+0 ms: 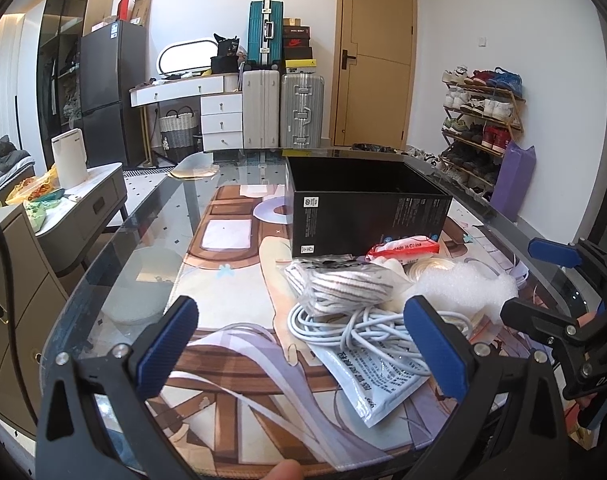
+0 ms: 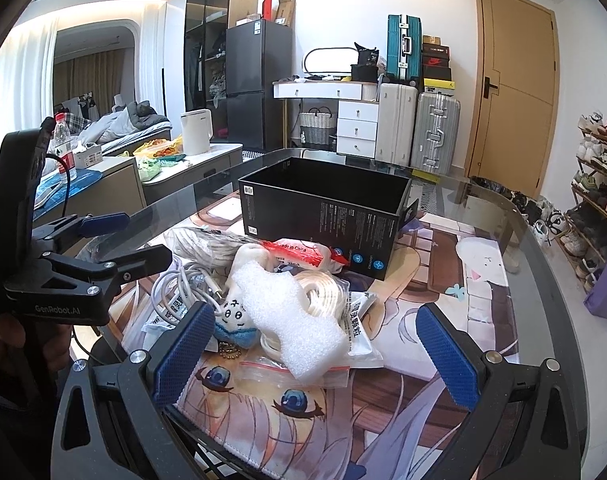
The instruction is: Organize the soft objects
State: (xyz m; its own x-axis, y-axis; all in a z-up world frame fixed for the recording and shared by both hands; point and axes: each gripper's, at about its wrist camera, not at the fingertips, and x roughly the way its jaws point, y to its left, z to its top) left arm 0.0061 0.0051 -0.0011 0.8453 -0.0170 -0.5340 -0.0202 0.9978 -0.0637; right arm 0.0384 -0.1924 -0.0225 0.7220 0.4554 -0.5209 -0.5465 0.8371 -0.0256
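A heap of soft things lies on the printed mat before an open black box (image 1: 363, 204) (image 2: 327, 208). It holds a white foam piece (image 2: 291, 320) (image 1: 463, 284), a coiled white cable (image 1: 363, 328) (image 2: 183, 280), striped cloth (image 1: 343, 284), a red-and-white packet (image 1: 403, 250) (image 2: 307, 254), a cream tape roll (image 2: 323, 292), a small plush doll (image 2: 235, 322) and printed plastic bags (image 1: 379, 380). My left gripper (image 1: 303, 348) is open and empty, just short of the cable. My right gripper (image 2: 323, 352) is open and empty, around the foam's near end.
The glass table (image 1: 115, 280) curves away at its left and right edges. A grey side cabinet (image 1: 87, 208) with a white kettle (image 1: 69, 158) stands left. A shoe rack (image 1: 483, 120) and purple bag (image 1: 515, 180) stand right. Suitcases and a door are behind.
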